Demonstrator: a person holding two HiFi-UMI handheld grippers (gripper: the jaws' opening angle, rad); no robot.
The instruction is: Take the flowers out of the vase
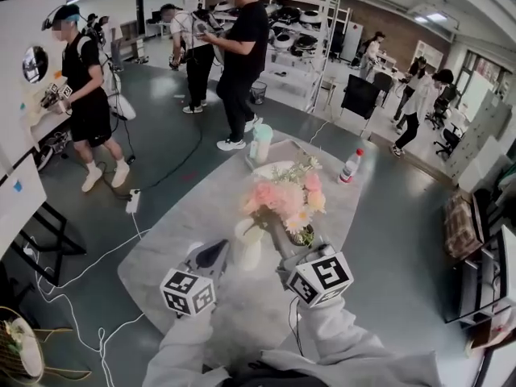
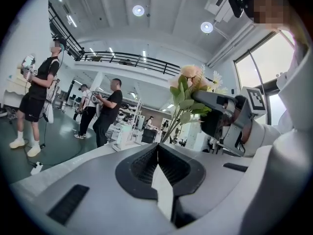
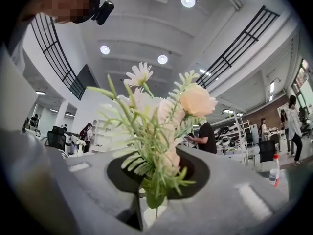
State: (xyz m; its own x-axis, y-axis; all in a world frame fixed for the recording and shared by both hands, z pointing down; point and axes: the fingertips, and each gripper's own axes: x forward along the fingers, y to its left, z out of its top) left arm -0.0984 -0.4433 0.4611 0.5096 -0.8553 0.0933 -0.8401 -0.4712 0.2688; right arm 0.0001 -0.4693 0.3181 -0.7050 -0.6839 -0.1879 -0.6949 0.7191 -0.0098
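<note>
The flowers (image 1: pixel 284 200) are held above the table (image 1: pixel 185 216), just right of the vase (image 1: pixel 247 247). Whether the stem ends are clear of the vase mouth cannot be told. The stems are clamped between the nearly closed jaws of the right gripper (image 1: pixel 284 252). The bunch is made up of pink and peach blooms, a white daisy and green sprigs. The white vase is stood upright, with the left gripper (image 1: pixel 218 255) just beside it, jaws pressed together and empty. Farther along the table, a pale cup (image 1: pixel 261 143) and a red-capped bottle (image 1: pixel 349 166) are placed well apart from the bunch. Several people (image 1: pixel 240 55) are seen on the floor beyond.
</note>
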